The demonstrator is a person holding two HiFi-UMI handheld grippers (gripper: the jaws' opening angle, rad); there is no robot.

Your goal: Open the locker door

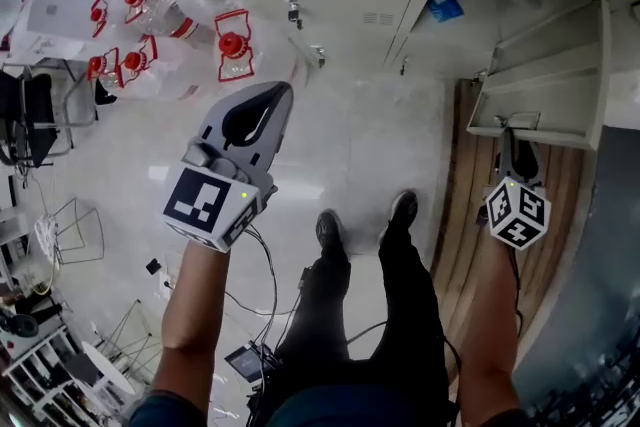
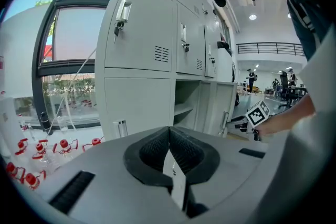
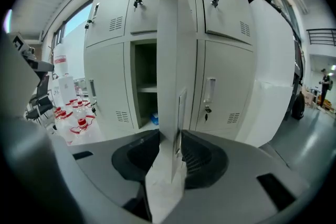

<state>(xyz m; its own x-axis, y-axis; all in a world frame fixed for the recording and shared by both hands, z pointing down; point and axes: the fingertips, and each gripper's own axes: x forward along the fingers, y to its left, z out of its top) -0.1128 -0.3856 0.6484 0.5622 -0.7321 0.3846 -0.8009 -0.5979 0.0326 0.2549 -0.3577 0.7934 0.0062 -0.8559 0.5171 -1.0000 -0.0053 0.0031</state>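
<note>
Right gripper [image 3: 169,136] closed on the free edge of the locker door [image 3: 169,50], one finger on each face of the panel, pads against the metal just beside the handle plate [image 3: 181,110]. No gap to be seen between pads and door. Door swung well out from the locker bank [image 3: 226,76], seen edge-on in the right gripper view and standing upright between the jaws. Behind it, the open compartment in the lower row, with a shelf [image 3: 146,89] across it and something blue [image 3: 154,119] on its floor. Neighbouring doors to either side and in the row above all closed, keys hanging at several latches.

From the head view, the same gripper [image 1: 512,137] at the right, reaching up to the lower edge of the open door [image 1: 545,100], whose ribbed inner face points up at the camera. Blue thing [image 1: 443,3] deeper in the compartment beyond.

Left gripper [image 1: 283,93] held out in open air over the pale floor [image 1: 370,145], well apart from the lockers. Fingers together, tips touching, nothing between them; the same closed tips [image 2: 169,131] plain in the left gripper view, pointing toward the lockers [image 2: 139,23].

Clear bottles with red caps [image 1: 232,43] in a cluster on the floor at the upper left, near the left gripper; also in sight at the left edge of both gripper views [image 2: 63,143] [image 3: 81,122]. Two black shoes [image 1: 332,227] low in the middle, between the arms.
</note>
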